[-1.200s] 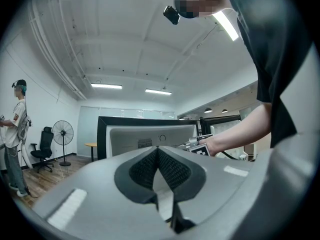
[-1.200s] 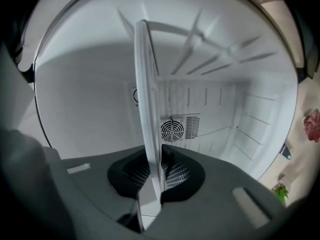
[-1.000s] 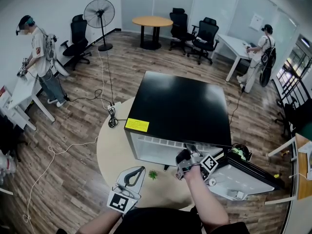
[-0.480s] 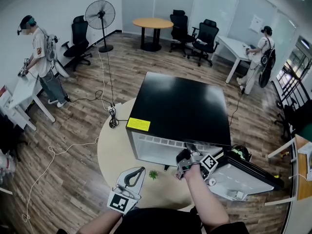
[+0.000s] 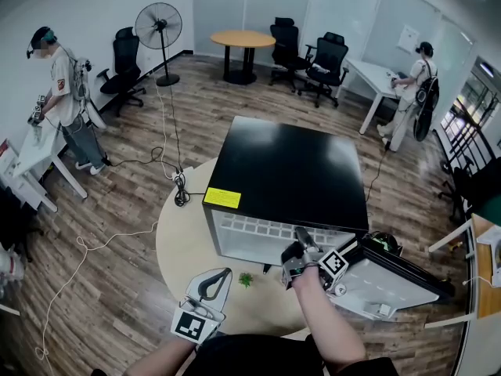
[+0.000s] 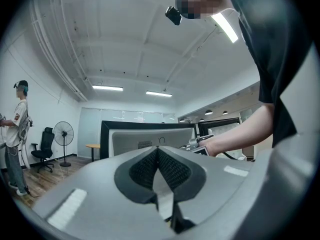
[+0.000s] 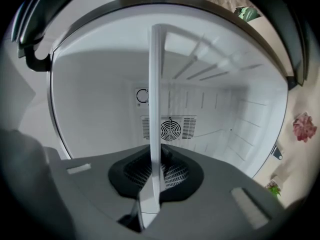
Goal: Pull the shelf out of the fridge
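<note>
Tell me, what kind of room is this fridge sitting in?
Likely an open office or lab: swivel chairs by a round table, a white desk, and glass partitions behind.

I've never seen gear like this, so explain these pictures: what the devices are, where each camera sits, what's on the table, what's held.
No robot here: a person holds a two-fingered gripper in each hand. The head view comes from a camera on the person's head, looking down at a round table carrying a black mini fridge with its door swung open, plus a small green item I cannot identify. The other two views come from cameras riding on the grippers. The right gripper looks into the white fridge interior; its fingers are closed on the edge of the white shelf. The left gripper is held low by the table, fingers together, holding nothing.
</note>
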`<move>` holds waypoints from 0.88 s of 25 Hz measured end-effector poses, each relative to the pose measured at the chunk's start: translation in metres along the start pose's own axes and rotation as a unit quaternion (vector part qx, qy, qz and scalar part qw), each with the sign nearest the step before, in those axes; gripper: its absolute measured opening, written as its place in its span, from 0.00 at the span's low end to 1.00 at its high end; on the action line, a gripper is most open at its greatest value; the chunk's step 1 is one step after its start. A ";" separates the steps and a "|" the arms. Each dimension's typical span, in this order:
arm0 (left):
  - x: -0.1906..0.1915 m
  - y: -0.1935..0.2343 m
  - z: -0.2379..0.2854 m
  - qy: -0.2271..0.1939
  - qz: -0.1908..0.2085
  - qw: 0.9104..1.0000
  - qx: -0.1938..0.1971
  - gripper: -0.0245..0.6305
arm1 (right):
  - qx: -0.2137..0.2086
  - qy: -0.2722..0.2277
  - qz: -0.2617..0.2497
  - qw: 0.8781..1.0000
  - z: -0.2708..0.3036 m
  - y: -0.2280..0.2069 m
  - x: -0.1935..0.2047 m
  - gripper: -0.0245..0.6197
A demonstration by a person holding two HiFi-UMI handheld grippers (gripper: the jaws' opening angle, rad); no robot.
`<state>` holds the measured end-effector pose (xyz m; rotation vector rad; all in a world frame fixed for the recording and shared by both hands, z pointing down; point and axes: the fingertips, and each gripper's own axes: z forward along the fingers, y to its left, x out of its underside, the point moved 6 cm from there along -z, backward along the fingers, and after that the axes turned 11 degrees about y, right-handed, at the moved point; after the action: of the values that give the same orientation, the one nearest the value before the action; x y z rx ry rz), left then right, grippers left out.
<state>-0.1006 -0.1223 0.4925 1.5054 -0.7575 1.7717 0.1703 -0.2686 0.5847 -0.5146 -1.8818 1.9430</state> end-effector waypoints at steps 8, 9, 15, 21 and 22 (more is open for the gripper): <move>-0.004 -0.004 -0.005 -0.002 0.002 1.000 0.010 0.04 | 0.001 -0.011 -0.005 1.000 -0.014 0.004 0.014 0.09; -0.004 -0.004 -0.006 -0.002 0.002 1.000 0.010 0.04 | 0.004 -0.011 -0.005 1.000 -0.016 0.004 0.015 0.09; -0.003 -0.008 -0.008 -0.005 0.003 1.000 0.015 0.04 | 0.010 -0.011 -0.002 1.000 -0.026 0.004 0.024 0.09; -0.002 -0.012 -0.011 -0.006 0.005 1.000 0.019 0.04 | 0.013 -0.012 -0.004 1.000 -0.032 0.005 0.029 0.09; -0.002 -0.012 -0.012 -0.006 0.004 1.000 0.019 0.04 | 0.012 -0.011 -0.004 1.000 -0.033 0.005 0.029 0.09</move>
<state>-0.0975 -0.1059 0.4890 1.5414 -0.7409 1.7924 0.1620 -0.2250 0.5785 -0.4783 -1.8683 1.9725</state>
